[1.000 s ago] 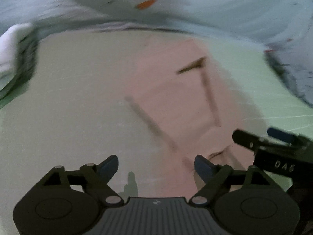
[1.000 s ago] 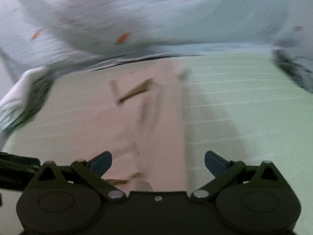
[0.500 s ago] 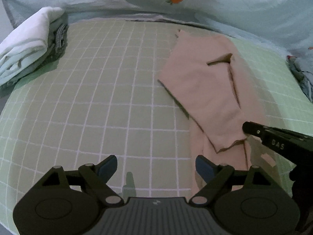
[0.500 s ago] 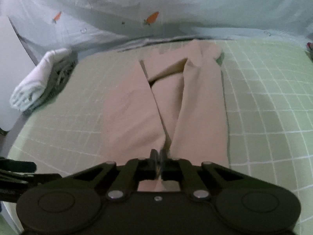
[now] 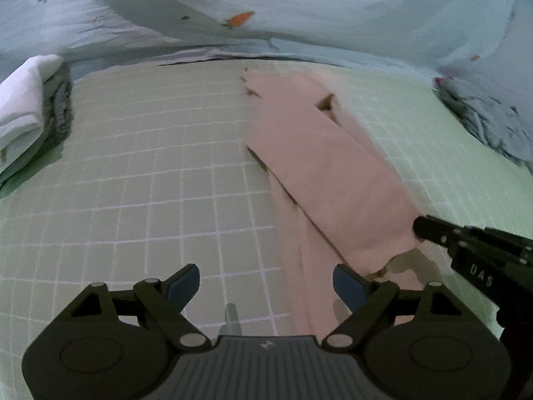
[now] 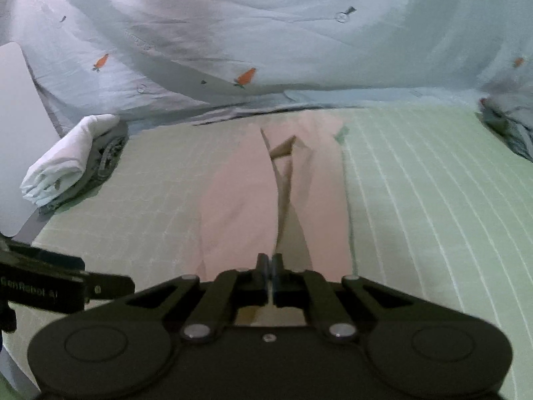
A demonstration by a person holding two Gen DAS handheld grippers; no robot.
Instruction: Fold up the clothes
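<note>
A big green checked mat has long pink pants lying on it. The right hand-held gripper pinches the near end of the pants. The left hand-held gripper gapes wide, holding nothing.

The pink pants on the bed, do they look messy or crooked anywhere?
A bit. The pink pants lie on the green checked mat with one leg crossed slantwise over the other, not side by side. The right gripper pinches the near hem; the left gripper is open, empty.

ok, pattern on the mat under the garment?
Pale green mat with a white square grid; clearest in the left wrist view.
</note>
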